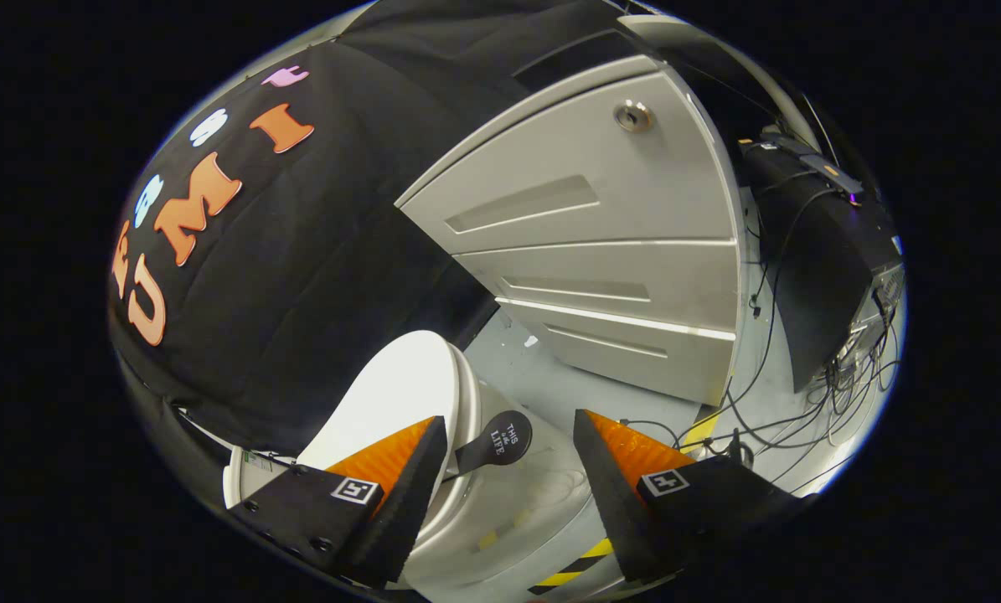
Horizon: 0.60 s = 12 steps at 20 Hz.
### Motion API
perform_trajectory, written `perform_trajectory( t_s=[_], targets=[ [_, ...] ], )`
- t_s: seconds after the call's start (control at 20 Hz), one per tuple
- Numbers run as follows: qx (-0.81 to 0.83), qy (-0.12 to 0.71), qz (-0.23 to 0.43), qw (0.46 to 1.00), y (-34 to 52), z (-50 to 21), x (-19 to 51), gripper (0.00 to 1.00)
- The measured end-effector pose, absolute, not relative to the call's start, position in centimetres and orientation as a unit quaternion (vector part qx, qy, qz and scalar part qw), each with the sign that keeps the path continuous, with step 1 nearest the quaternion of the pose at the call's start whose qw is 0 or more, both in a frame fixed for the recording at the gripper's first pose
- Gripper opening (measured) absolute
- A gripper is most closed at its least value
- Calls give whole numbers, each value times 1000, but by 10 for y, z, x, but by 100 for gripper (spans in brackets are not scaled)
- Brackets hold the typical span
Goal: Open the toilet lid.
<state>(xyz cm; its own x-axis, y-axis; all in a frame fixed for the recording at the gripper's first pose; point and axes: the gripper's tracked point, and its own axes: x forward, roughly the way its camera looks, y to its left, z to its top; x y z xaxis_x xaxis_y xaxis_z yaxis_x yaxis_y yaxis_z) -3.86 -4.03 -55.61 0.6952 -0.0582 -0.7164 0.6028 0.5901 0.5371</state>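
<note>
The white toilet lid lies just ahead of my left finger, which overlaps its near edge. It looks tilted up from the pale seat and bowl below it and leans toward the black cloth wall. A black round pull tab sticks out from the lid's edge. It sits in the gap between my fingers, touching neither. My gripper is open with the right finger well apart from the tab.
A grey drawer cabinet with a round lock stands beyond the toilet. To its right are a black computer tower and loose cables on the grey floor. Yellow-black tape marks the floor near my fingers.
</note>
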Motion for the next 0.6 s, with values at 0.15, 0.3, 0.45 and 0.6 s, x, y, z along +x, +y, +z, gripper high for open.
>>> perform_trajectory(
  t_s=[0.15, 0.3, 0.45, 0.6],
  targets=[
    [440, 305, -213, 817, -48, -572, -19, 97],
    [488, 312, -211, 788, -41, -576, -21, 91],
    [503, 326, -215, 771, -37, -590, -19, 73],
    [538, 313, -208, 754, -30, -589, -9, 57]
  ],
)
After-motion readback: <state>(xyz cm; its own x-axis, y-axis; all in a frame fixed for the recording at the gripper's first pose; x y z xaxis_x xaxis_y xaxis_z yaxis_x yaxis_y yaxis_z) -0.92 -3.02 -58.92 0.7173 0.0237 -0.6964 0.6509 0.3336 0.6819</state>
